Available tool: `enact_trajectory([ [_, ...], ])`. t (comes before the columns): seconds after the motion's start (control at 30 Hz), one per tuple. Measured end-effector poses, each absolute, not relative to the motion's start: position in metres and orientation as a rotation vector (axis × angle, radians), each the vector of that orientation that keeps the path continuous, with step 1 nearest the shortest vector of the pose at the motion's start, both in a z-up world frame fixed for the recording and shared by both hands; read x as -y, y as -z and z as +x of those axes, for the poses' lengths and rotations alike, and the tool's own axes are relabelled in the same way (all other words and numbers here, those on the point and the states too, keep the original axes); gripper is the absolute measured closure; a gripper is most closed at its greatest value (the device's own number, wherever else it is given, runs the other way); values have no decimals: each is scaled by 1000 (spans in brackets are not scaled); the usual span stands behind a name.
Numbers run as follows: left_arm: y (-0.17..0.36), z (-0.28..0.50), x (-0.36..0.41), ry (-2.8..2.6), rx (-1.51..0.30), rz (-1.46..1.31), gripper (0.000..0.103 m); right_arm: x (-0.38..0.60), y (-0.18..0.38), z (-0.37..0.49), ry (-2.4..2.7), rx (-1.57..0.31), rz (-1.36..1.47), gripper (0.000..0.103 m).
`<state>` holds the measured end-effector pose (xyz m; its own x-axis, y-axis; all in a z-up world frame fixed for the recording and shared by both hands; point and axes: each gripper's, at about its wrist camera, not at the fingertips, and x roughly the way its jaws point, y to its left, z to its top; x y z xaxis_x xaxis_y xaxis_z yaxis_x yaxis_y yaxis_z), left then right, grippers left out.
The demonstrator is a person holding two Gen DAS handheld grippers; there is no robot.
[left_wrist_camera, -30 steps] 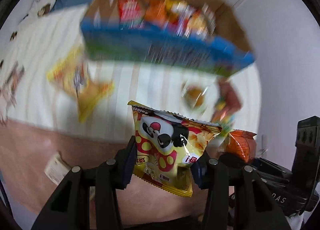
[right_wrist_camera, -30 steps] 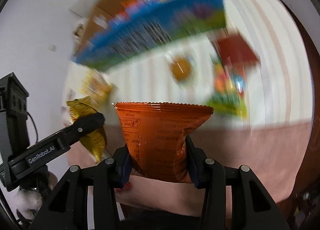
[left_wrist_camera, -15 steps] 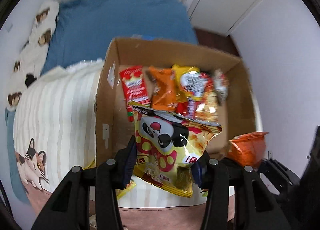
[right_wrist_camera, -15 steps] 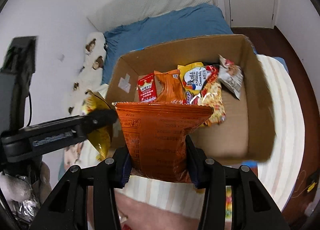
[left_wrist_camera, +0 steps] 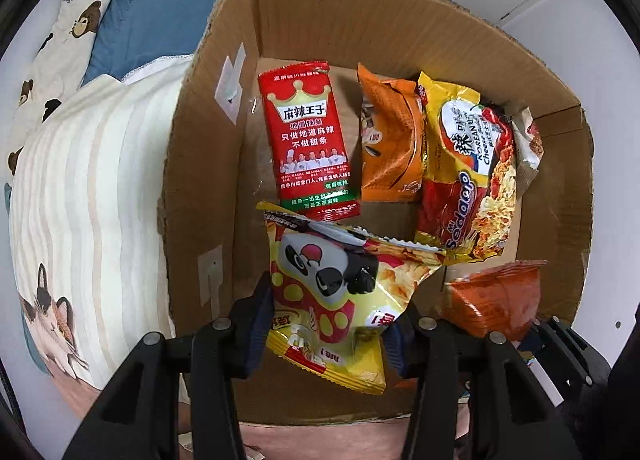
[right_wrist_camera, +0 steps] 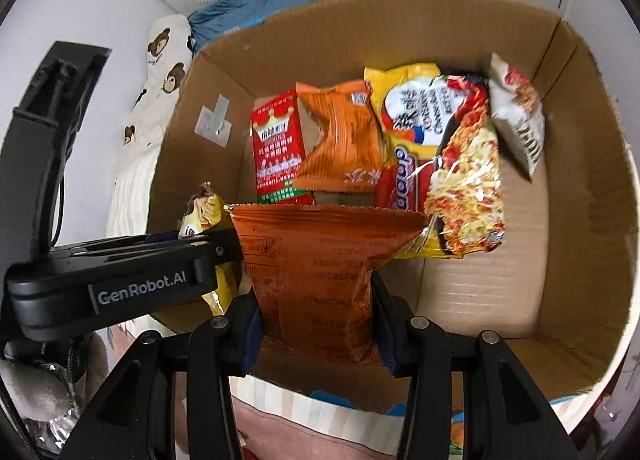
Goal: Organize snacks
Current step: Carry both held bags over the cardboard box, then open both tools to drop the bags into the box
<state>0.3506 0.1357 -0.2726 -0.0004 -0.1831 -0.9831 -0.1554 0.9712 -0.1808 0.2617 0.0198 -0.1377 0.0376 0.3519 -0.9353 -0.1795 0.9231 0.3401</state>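
My left gripper (left_wrist_camera: 326, 336) is shut on a yellow snack bag with a cartoon mouse (left_wrist_camera: 336, 284), held over the near left part of an open cardboard box (left_wrist_camera: 208, 164). My right gripper (right_wrist_camera: 316, 336) is shut on an orange snack bag (right_wrist_camera: 320, 268), also over the box (right_wrist_camera: 592, 188), just right of the left gripper (right_wrist_camera: 120, 280). The orange bag (left_wrist_camera: 496, 300) shows at the right edge of the left wrist view. On the box floor lie a red packet (left_wrist_camera: 310, 140), an orange bag (left_wrist_camera: 390, 144), a yellow noodle pack (left_wrist_camera: 468, 176) and a white packet (right_wrist_camera: 518, 112).
The box stands on a bed with a cream striped blanket with a cat print (left_wrist_camera: 80, 196). A blue sheet (left_wrist_camera: 168, 0) and a bear-print pillow (left_wrist_camera: 68, 20) lie beyond it. The right half of the box floor (right_wrist_camera: 480, 292) is bare cardboard.
Both grippers have carried their bags from over the blanket, in front of the box, to above the box's inside. The box now fills both views and the loose snacks on the blanket are out of sight.
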Motion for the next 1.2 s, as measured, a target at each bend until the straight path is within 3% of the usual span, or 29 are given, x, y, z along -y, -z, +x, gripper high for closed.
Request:
enact_trajectory([
  [0.03,273,349,-136,19,-1584,-271,57,-21,141,263,-416,-1496,140,53],
  [0.07,276,349,-137,14,-1595,-289,57,-24,145,264,-416,-1514,116,44],
  [0.1,278,349,-138,15,-1601,-306,57,-27,148,264,-402,-1528,65,14],
  [0.13,279,349,-139,19,-1606,-317,53,-29,150,263,-400,-1534,37,1],
  [0.17,281,351,-138,14,-1603,-310,49,-30,151,263,-406,-1536,39,0],
  [0.27,277,352,-136,13,-1582,-285,10,-28,151,263,-396,-1545,38,0],
  [1.2,209,298,-125,-23,-1315,-200,7,41,94,226,-260,-1403,41,0],
])
